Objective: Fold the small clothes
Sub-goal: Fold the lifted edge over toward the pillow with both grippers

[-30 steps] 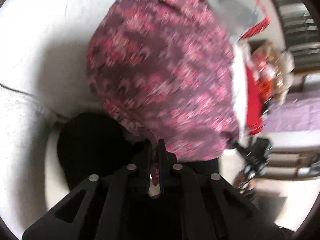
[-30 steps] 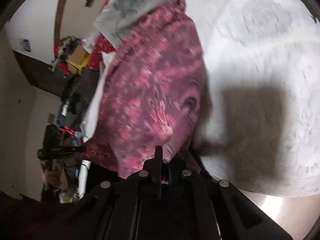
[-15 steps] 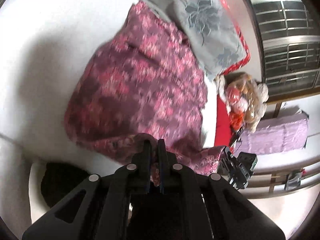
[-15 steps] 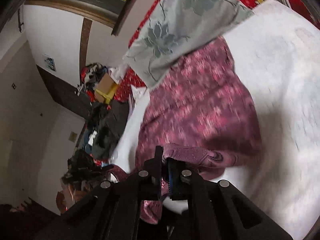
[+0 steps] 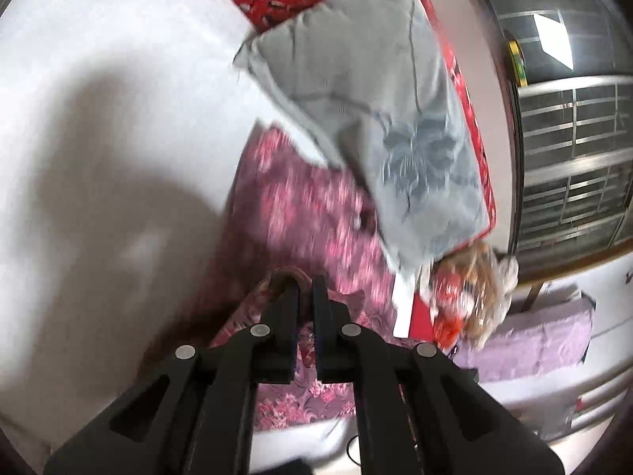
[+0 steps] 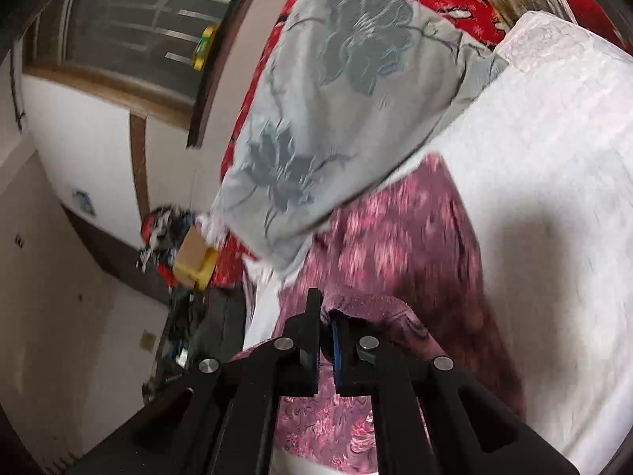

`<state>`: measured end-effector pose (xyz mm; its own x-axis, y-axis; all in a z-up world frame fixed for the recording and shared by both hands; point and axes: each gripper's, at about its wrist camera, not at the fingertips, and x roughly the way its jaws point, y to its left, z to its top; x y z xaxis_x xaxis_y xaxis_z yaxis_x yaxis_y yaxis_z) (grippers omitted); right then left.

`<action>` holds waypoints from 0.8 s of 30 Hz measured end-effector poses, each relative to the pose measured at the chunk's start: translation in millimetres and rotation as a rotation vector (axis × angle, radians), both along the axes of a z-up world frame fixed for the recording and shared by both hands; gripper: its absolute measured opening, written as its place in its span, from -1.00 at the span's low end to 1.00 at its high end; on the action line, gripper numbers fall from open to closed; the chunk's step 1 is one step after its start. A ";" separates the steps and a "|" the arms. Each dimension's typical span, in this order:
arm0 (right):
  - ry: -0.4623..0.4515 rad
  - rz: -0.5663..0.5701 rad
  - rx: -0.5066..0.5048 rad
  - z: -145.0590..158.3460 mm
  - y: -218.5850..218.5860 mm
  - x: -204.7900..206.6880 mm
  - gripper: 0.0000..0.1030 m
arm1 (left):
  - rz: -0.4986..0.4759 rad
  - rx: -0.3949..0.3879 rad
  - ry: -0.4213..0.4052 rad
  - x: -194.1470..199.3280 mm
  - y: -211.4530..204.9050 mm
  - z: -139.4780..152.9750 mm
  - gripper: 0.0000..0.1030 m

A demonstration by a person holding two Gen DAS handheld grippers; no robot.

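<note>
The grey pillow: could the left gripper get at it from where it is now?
Probably not yet. The left gripper has its jaws shut on the pink garment, which lies between it and the pillow. It would have to let go first.

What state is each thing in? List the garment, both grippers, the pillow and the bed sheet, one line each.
Floral garment: partly spread on the bed, near edge lifted and pinched at two points, far end under the pillow.
Left gripper: jaws shut on the garment's edge.
Right gripper: jaws shut on the garment's edge.
Grey pillow: lying on the bed, overlapping the garment.
White bed sheet: spread flat.
</note>
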<state>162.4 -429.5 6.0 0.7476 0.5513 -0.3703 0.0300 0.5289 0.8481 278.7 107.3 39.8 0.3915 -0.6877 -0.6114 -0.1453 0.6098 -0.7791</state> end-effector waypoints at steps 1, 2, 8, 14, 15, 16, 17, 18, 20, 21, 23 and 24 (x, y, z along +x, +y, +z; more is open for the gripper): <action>0.000 -0.015 0.005 -1.7 -3.1 11.3 -0.92 | 0.018 -0.001 0.003 16.7 -0.3 -3.7 -0.92; 0.002 -0.029 0.008 -3.4 -5.9 22.4 -0.92 | 0.032 -0.011 0.010 27.1 0.7 -7.5 -0.92; 0.036 -0.115 -0.001 -22.4 -18.1 91.4 -0.92 | 0.121 -0.035 0.046 95.3 0.5 -36.4 -0.92; 0.164 -0.146 0.005 -56.5 -21.4 139.0 -0.82 | 0.099 0.037 0.129 138.8 -10.9 -64.7 -0.92; 0.186 -0.157 0.028 -60.8 -24.9 142.3 -0.82 | 0.099 0.025 0.143 142.2 -10.9 -66.5 -0.92; 0.183 -0.167 0.046 -59.9 -28.3 142.3 -0.82 | 0.103 -0.018 0.149 143.9 -7.1 -67.0 -0.92; 0.161 -0.185 0.072 -56.8 -33.3 139.8 -0.82 | 0.111 -0.056 0.141 143.8 -3.3 -65.0 -0.91; 0.120 -0.201 0.098 -51.5 -38.9 135.6 -0.76 | 0.116 -0.084 0.130 141.5 0.4 -61.6 -0.87; 0.051 -0.285 0.100 -38.8 -52.7 120.4 -0.28 | 0.134 -0.138 0.086 134.2 8.8 -51.6 -0.49; 0.024 -0.332 0.110 -34.2 -61.7 111.2 0.05 | 0.151 -0.134 0.070 129.5 12.1 -46.3 -0.33; 0.029 -0.374 0.096 -30.3 -72.8 100.3 0.07 | 0.169 -0.127 0.018 109.5 16.1 -31.6 0.08; 0.065 -0.360 0.058 -29.9 -72.9 100.0 0.07 | 0.172 -0.127 0.001 99.8 15.6 -26.5 0.08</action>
<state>262.4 -502.4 -23.9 0.8734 0.2784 -0.3997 0.2606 0.4261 0.8663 378.5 122.9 13.2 0.5091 -0.6824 -0.5246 -0.2392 0.4732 -0.8478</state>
